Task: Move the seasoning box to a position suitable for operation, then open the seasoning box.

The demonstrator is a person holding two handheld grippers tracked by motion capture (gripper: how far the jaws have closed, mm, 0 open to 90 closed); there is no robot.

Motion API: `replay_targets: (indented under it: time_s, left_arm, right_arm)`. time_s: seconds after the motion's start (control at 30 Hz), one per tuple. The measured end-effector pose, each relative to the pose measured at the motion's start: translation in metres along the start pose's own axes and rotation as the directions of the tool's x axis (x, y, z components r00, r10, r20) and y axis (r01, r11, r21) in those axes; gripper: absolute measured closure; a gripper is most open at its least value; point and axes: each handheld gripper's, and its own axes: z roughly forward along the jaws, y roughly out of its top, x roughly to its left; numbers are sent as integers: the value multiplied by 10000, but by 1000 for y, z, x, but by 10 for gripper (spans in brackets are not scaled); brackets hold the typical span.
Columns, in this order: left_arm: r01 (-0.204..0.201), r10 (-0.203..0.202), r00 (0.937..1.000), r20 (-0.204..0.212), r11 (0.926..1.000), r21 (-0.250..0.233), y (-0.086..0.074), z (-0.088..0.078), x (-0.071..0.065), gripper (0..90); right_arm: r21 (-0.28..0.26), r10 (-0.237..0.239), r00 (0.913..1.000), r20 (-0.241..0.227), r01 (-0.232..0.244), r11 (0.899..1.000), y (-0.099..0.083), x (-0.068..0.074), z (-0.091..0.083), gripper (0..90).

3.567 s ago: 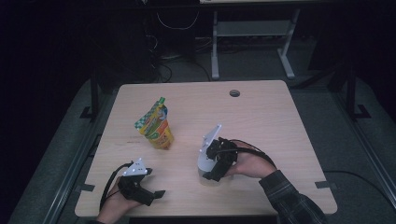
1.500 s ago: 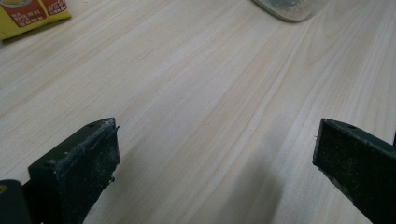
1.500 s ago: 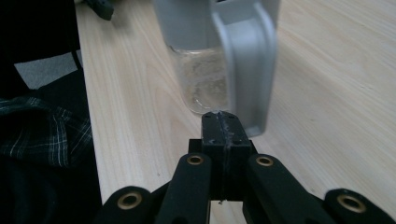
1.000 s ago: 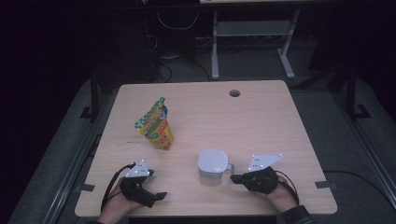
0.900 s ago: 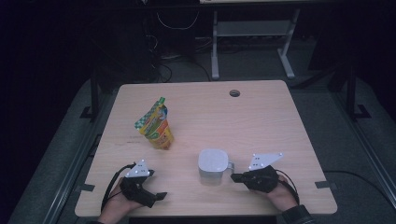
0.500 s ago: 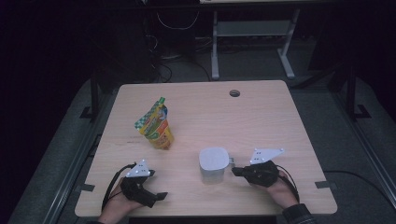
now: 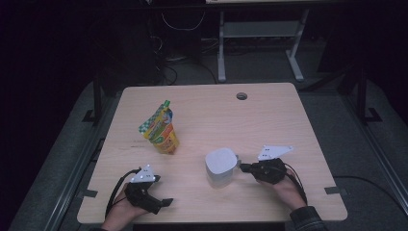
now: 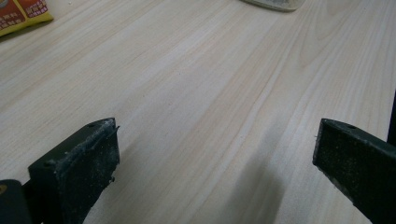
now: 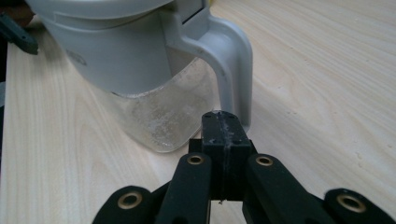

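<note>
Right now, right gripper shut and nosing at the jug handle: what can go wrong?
1. The right gripper is shut with its tip at the handle of the jug: pressing on would likely shove or tip it, not grasp it.
2. The jug is tall and stands by the table front edge; a slide could take it off.

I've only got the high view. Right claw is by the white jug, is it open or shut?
Observer: Shut. In the right gripper view the right claw has its jaws pressed together with nothing between them, tips right at the base of the jug handle.
Operator: What's the jug like below the white top?
Observer: The jug has a clear lower body, cloudy inside.
Operator: And the left claw?
Observer: Open. In the left gripper view the left claw has its jaws wide apart over bare table, holding nothing.
</note>
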Motion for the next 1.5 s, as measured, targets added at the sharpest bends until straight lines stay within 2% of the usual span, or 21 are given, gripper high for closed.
replay_targets:
  time_s: [0.23, 0.53, 0.57, 0.7, 0.8, 0.87, 0.93, 1.0, 1.1, 1.23, 1.5]
  left_arm:
    - [-53, 53, 10000, 27, 10000, -12, 1, 0, -1, 0]
    - [-127, 126, 9999, -19, 9999, -91, 4, -2, -2, 0]
    - [-223, 223, 9997, -20, 9997, -93, 5, -2, -2, 0]
    - [-195, 196, 9998, 34, 9995, -239, 9, -2, -4, 0]
    - [-215, 217, 9997, 62, 9993, -301, 12, -2, -5, 0]
    - [-289, 290, 9996, 43, 9990, -333, 14, -1, -6, 0]
    - [-327, 329, 9994, 57, 9987, -397, 18, 0, -7, 0]
    - [-385, 390, 9992, 89, 9983, -443, 21, 1, -8, 0]
    - [-412, 417, 9991, 90, 9976, -553, 27, 3, -9, 0]
    - [-475, 486, 9987, 133, 9964, -699, 36, 6, -12, 0]
    - [-1025, 1051, 9942, 219, 9899, -980, 56, 16, -17, 0]
  right_arm:
    - [-57, -68, 9999, 79, 69, 10000, -1, 1, -5, 898]
    - [-200, 124, 9992, 385, -116, 9997, -10, -2, -22, 897]
    - [-191, 174, 9989, 445, -166, 9997, -11, -2, -23, 896]
    - [-267, 411, 9972, 629, -395, 9989, -15, -7, -28, 872]
    - [-336, 513, 9949, 868, -485, 9983, -17, -11, -31, 778]
    - [-385, 613, 9915, 1146, -572, 9976, -19, -12, -32, 619]
    - [-331, 694, 9884, 1351, -655, 9973, -22, -13, -32, 523]
    - [-249, 767, 9873, 1389, -740, 9969, -25, -13, -31, 424]
    - [17, 858, 9864, 1402, -869, 9962, -29, -13, -28, 322]
    - [107, 840, 9830, 1635, -869, 9962, -33, -11, -26, 237]
    - [83, 884, 9817, 1684, -910, 9958, -37, -7, -29, 195]
